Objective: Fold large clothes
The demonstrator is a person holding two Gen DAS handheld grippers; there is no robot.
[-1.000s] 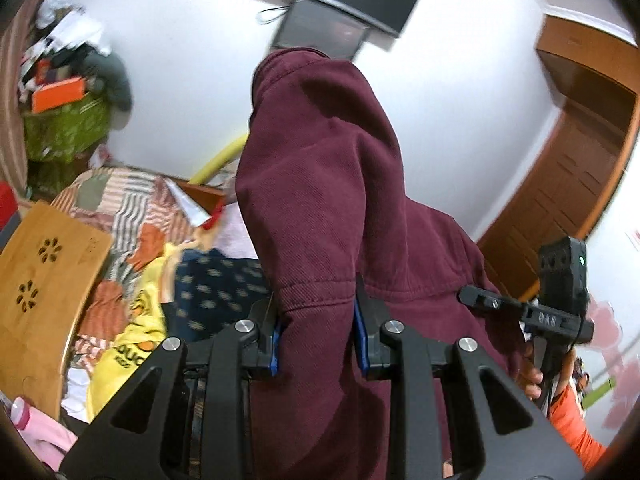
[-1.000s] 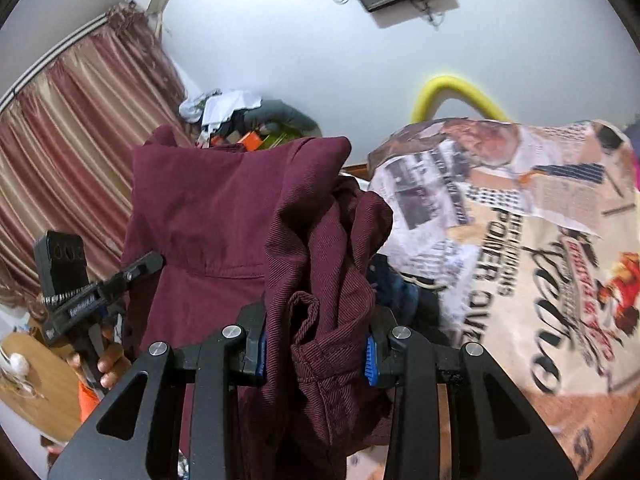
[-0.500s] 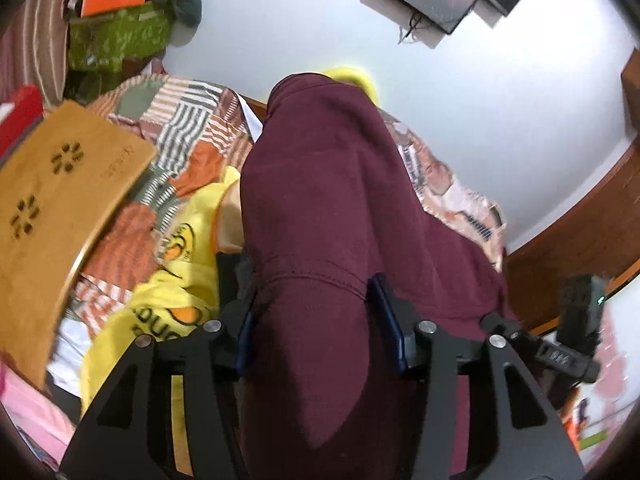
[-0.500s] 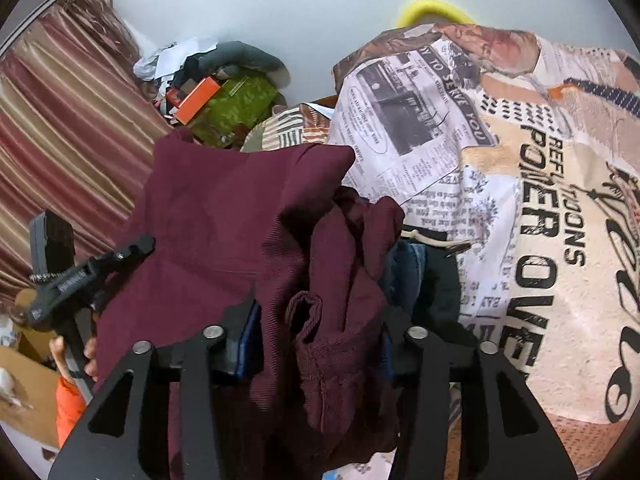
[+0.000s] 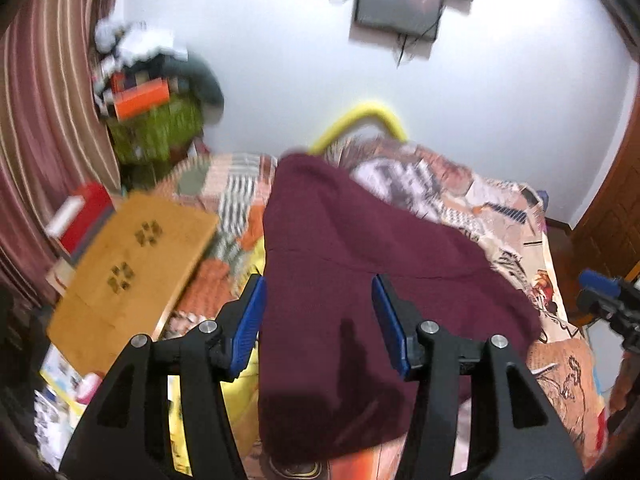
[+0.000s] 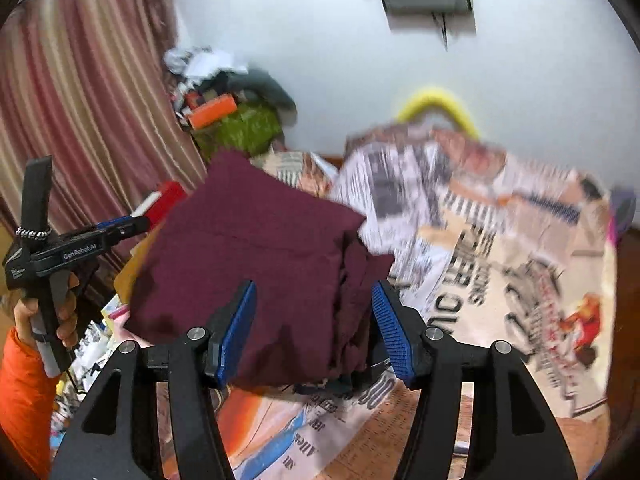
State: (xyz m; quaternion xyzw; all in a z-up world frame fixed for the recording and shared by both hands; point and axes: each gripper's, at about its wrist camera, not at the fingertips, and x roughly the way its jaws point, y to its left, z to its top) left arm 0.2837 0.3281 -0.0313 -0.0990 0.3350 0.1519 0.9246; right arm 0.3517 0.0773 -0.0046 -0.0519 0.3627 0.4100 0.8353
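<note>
A dark maroon garment (image 5: 360, 240) lies folded in a thick bundle on the printed bedspread (image 5: 520, 220). My left gripper (image 5: 318, 316) stands open over its near edge, the blue pads apart from the cloth on both sides. In the right wrist view the same maroon garment (image 6: 260, 248) sits between the jaws of my right gripper (image 6: 312, 320), which are opening; its pads do not press the cloth. The left gripper (image 6: 80, 240) shows at the left there, held by a hand with an orange sleeve (image 6: 24, 380).
A wooden lap table (image 5: 132, 264) lies left of the garment, with yellow cloth (image 5: 240, 392) beside it. A striped curtain (image 6: 80, 100) and a cluttered pile (image 5: 156, 128) fill the left corner. A yellow hoop (image 5: 360, 116) rises behind the bed; a wooden door (image 5: 612, 220) stands right.
Both grippers have let go of the maroon garment and their jaws have spread. The garment, held up before, now rests on the bed. Both views have tilted and pulled back.
</note>
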